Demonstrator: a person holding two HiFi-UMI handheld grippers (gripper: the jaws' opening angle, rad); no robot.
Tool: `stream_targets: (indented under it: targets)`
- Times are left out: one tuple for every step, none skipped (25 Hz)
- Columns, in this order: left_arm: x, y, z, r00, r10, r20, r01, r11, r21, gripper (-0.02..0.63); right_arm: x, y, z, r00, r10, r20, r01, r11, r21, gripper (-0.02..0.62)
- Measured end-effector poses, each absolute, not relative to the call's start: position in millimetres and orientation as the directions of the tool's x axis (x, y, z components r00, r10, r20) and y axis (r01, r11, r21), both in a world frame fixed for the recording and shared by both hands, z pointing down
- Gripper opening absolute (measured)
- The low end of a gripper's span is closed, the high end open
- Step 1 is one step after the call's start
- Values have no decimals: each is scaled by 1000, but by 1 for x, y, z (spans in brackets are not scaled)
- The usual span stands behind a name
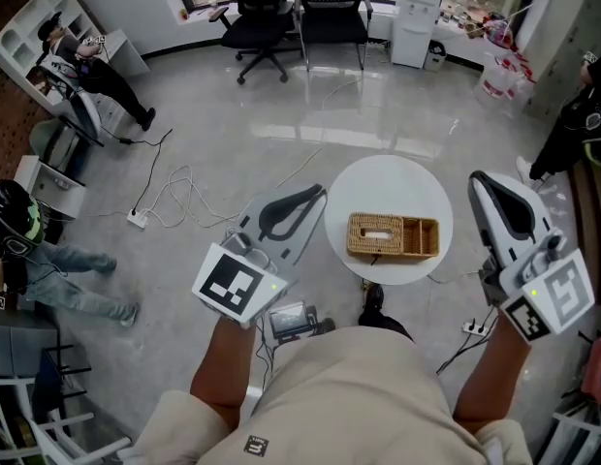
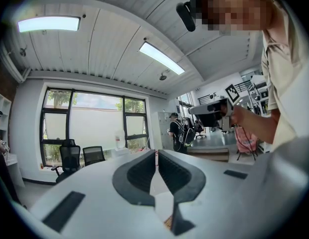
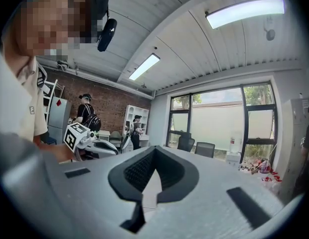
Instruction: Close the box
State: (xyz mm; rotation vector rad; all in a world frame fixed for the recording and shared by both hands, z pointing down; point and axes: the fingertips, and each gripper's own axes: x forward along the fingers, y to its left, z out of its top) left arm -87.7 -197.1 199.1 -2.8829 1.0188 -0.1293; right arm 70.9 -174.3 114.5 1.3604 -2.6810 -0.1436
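Note:
A woven wicker box [image 1: 393, 236] sits on a small round white table [image 1: 378, 187] below me; its left part has a slotted top and its right part shows open compartments. My left gripper [image 1: 320, 193] is held up left of the table, well above the box and apart from it. Its jaws meet at the tips [image 2: 156, 152] with nothing between them. My right gripper [image 1: 478, 176] is raised right of the table, also clear of the box. Its jaws [image 3: 154, 148] are shut and empty. Both point level into the room, and each gripper view shows the other gripper.
Black office chairs [image 1: 271, 17] and a white dispenser [image 1: 417, 17] stand at the far wall. Cables and a power strip [image 1: 138, 219] lie on the floor to the left. Another strip [image 1: 472, 327] lies near my right foot. People sit at the left edge [image 1: 48, 260].

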Motion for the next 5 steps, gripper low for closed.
stream_targets:
  targets:
    - [-88, -197, 199, 775, -629, 52, -622, -776, -104, 21, 71, -174, 115, -584, -809, 75, -796, 588, 143, -11]
    - [-88, -196, 199, 776, -629, 52, -622, -776, -104, 21, 71, -173, 116, -583, -809, 76, -797, 588, 141, -11]
    - [-87, -196, 200, 776, -629, 53, -622, -776, -103, 21, 72, -173, 116, -583, -809, 77, -797, 588, 140, -11]
    - [-87, -196, 200, 776, -628, 53, -622, -776, -103, 21, 72, -174, 116, -582, -809, 78, -797, 587, 138, -11]
    - [-87, -196, 200, 776, -628, 53, -621, -777, -102, 21, 73, -174, 117, -582, -809, 79, -798, 587, 137, -11]
